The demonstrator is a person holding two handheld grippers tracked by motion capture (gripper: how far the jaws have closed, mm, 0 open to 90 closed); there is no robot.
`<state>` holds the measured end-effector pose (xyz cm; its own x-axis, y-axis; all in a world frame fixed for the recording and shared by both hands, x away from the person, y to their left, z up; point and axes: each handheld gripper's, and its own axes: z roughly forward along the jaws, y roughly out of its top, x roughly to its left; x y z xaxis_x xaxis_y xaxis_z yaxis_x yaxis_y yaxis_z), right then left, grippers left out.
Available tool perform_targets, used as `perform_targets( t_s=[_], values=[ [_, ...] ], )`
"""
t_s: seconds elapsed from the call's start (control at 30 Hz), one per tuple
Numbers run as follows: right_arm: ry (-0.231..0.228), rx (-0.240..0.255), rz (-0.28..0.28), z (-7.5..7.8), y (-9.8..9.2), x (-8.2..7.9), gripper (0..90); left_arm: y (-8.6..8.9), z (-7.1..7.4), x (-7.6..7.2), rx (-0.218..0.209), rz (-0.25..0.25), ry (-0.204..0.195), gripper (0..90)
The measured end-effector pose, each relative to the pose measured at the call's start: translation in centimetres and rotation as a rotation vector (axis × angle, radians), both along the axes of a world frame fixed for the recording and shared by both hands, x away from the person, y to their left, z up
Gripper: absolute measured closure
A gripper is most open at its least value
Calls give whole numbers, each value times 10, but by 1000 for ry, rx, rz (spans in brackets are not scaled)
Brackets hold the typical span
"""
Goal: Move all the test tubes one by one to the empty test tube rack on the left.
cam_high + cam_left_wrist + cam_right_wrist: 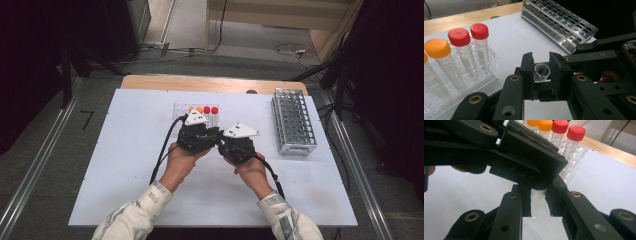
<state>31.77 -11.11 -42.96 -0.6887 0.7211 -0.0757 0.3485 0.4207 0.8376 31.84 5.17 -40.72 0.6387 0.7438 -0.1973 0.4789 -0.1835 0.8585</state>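
A small clear tube [542, 72] without a cap sits between the jaws of my left gripper [541, 65], its open mouth towards the camera, and the pads press on its sides. My right gripper [538, 205] is shut on a clear tube [537, 195], apparently the same one, with a left jaw lying across just above it. In the high view the left gripper [214, 136] and right gripper [223, 142] meet tip to tip over the middle of the white board [125, 150].
A clear plastic rack [180, 109] with orange-capped and red-capped tubes [479, 31] stands just behind the left gripper. A metal tube rack [294, 121] with no tubes in it stands at the right of the board. The wooden table edge [150, 82] runs along the far side.
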Motion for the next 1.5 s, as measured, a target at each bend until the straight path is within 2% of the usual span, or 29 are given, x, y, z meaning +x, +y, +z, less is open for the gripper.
perform_targets(
  t_s=[0.47, 0.57, 0.73, 0.9, 1.13, 1.5],
  values=[
    [13, 8, 2, -3, 0, -1, 713, 0, 0, -1, 21, 6, -6, 772],
    [27, 11, 4, -4, 0, -1, 648, 0, 0, -1, 16, 6, -8, 773],
    [55, 20, 5, -5, 0, 1, 416, 2, 1, -1, 19, 10, -10, 773],
    [76, 27, 10, -6, -5, 3, 329, 5, 3, -2, 13, 16, -17, 773],
    [100, 37, -5, -8, -17, 3, 268, 9, 5, -3, 11, 25, -22, 772],
    [94, 54, -13, -9, -36, -6, 258, 21, 8, -2, 17, 49, -24, 772]
  ],
)
